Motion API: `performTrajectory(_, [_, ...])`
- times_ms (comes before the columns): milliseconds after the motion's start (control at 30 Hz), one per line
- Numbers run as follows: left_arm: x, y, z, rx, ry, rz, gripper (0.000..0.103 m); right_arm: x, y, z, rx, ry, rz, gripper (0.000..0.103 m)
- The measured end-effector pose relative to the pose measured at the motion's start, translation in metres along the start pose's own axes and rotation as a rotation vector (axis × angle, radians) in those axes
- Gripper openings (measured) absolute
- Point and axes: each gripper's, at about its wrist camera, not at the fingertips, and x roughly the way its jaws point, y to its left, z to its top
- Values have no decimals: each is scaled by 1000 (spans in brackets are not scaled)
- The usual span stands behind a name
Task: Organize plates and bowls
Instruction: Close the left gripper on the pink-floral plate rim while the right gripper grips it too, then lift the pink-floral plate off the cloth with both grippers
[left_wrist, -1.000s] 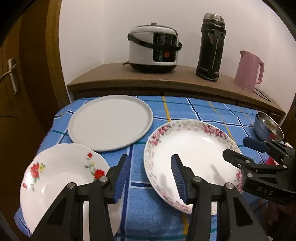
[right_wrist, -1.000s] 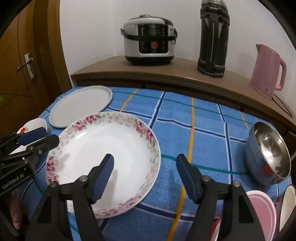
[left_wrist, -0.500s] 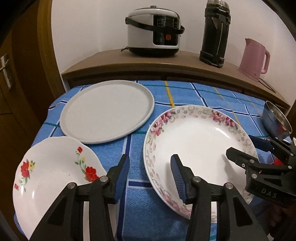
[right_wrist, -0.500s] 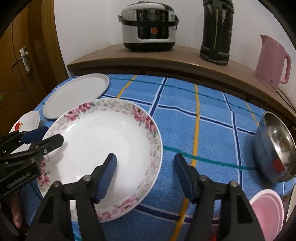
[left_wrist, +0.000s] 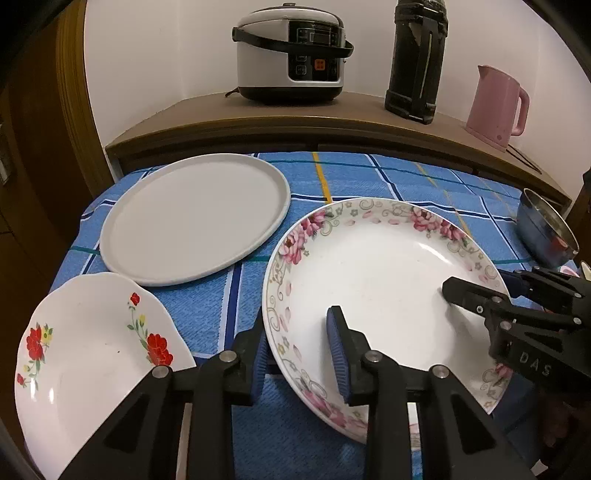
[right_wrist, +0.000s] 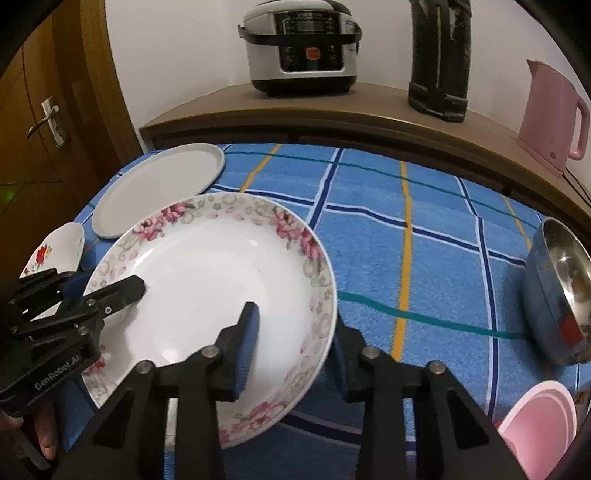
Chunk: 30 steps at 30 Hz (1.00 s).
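Observation:
A large white plate with a pink-flower rim (left_wrist: 380, 273) (right_wrist: 207, 280) lies on the blue checked tablecloth. My left gripper (left_wrist: 299, 354) is open, its jaws straddling the plate's near left rim. My right gripper (right_wrist: 291, 350) is open, straddling the plate's near right rim. Each gripper shows in the other's view. A plain grey plate (left_wrist: 195, 218) (right_wrist: 159, 184) lies behind on the left. A white plate with red flowers (left_wrist: 88, 362) (right_wrist: 55, 254) sits at the near left corner. A steel bowl (right_wrist: 557, 295) (left_wrist: 543, 232) stands at the right.
A pink bowl (right_wrist: 535, 428) is at the near right edge. A wooden shelf behind the table carries a rice cooker (left_wrist: 291, 55), a black thermos (left_wrist: 417, 59) and a pink kettle (left_wrist: 498, 103). A wooden door (right_wrist: 40, 122) is at the left.
Both grippers have moved forward and down, closing in on the flowered plate from either side; their jaws now straddle its rim. The plates have not moved.

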Motion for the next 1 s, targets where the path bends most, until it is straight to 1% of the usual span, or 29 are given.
performTrajectory(100, [-1,0,0,0,-4,3,31,-1,-2,0,6,-3,1,30])
performTrajectory(200, [-2,0,-1,-3,-10,10,31,-2,1,-1,-12,-6,-8,30])
performTrajectory(467, [-4,0,-1,-3,-26,24,31,-3,1,0,-8,-7,6,30])
performTrajectory(633, [-8,4,0,-21,-50,37,29,-8,3,-1,-18,-41,8,26])
performTrajectory(767, [-11,6,1,-31,-61,39,28,-10,4,-1,-15,-55,25,26])
performTrajectory(1000, [-18,8,4,-35,-93,43,28,-17,5,-1,-23,-93,26,25])
